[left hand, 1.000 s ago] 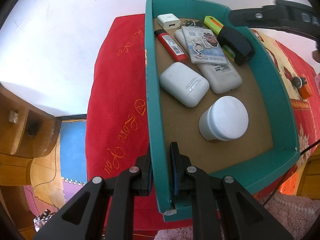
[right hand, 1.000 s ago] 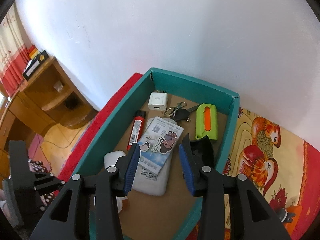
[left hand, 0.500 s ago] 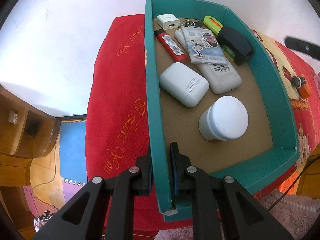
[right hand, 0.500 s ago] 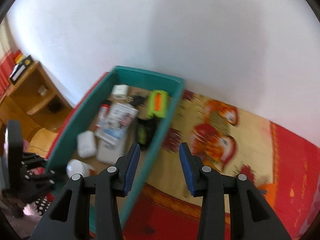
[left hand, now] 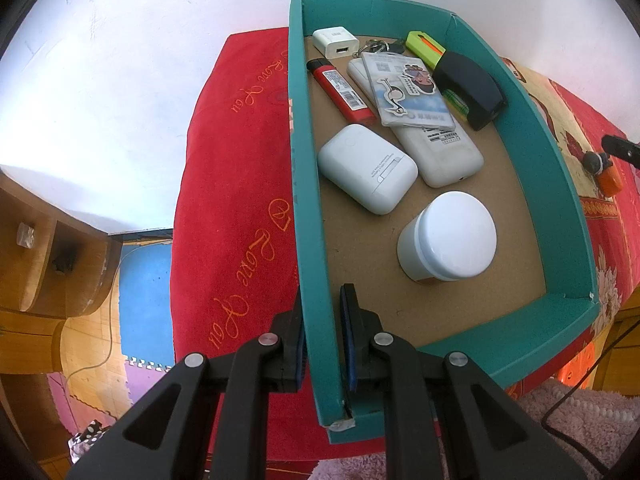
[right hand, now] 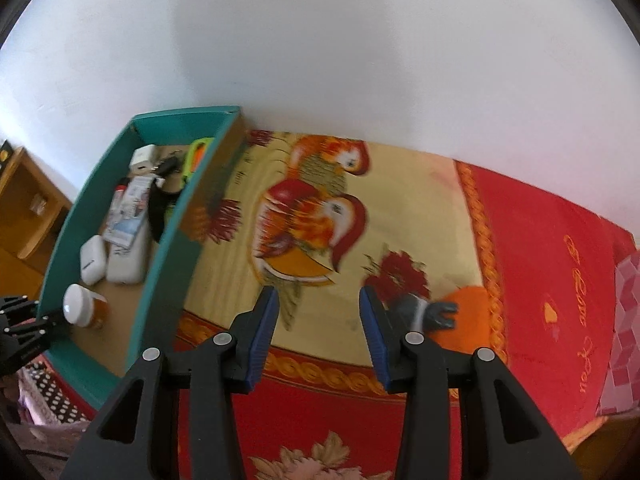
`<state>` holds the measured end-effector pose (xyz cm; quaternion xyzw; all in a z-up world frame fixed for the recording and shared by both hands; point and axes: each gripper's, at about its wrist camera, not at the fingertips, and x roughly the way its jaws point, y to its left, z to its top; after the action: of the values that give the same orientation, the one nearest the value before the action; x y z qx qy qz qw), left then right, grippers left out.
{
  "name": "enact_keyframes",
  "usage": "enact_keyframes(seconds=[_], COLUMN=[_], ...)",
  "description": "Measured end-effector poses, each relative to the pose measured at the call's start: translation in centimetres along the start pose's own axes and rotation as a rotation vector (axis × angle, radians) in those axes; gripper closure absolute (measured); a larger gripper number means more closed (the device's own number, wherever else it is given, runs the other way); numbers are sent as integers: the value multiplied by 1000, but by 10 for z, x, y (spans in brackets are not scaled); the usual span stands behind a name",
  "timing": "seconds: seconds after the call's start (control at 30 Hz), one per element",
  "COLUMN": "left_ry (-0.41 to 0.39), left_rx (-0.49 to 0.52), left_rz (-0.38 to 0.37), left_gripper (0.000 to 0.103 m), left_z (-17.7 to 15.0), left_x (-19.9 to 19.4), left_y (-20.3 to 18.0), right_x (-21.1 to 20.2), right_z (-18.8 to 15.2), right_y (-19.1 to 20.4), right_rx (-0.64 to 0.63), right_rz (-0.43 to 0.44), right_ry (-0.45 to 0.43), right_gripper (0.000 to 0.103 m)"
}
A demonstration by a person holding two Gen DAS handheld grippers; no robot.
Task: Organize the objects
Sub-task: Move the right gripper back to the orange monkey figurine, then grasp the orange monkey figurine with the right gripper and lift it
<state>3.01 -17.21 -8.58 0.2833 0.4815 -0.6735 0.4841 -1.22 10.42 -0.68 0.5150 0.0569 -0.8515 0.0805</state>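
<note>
While outside the teal box, orange-grey gadget beside right gripper.

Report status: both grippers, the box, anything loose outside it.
Left gripper shut on teal box wall. Right gripper open, empty. Orange-and-grey object loose on cloth, just right of it.

One teal tray here, and inside it, count them: one white charger plug, one red lighter, one set of keys, one badge card, one white power bank, one white earbud case, one white-lidded jar, one green cutter, one black stapler. Outside the tray, on the bed, one orange-and-grey object.
</note>
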Motion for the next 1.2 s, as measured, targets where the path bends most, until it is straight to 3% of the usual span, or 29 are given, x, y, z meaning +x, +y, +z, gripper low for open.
enact_keyframes(seconds=[0.1, 0.3, 0.37, 0.9, 1.1, 1.2], left_ry=[0, 1, 2, 2, 3, 4], left_rx=[0, 1, 1, 3, 5, 5], left_rz=[0, 0, 1, 1, 3, 4], left_gripper=[91, 91, 91, 91, 91, 91], left_z=[0, -1, -1, -3, -4, -4], left_x=[0, 0, -1, -1, -2, -2], left_y=[0, 0, 1, 1, 1, 2], right_x=[1, 14, 21, 55, 58, 50], right_z=[-6, -21, -24, -29, -27, -22], right_y=[-10, -25, -29, -30, -45, -65], right_rx=[8, -63, -78, -254, -199, -97], right_rz=[-39, -237, -255, -400, -437, -405], right_ry=[6, 36, 56, 77, 83, 71], right_gripper=[59, 56, 40, 30, 33, 47])
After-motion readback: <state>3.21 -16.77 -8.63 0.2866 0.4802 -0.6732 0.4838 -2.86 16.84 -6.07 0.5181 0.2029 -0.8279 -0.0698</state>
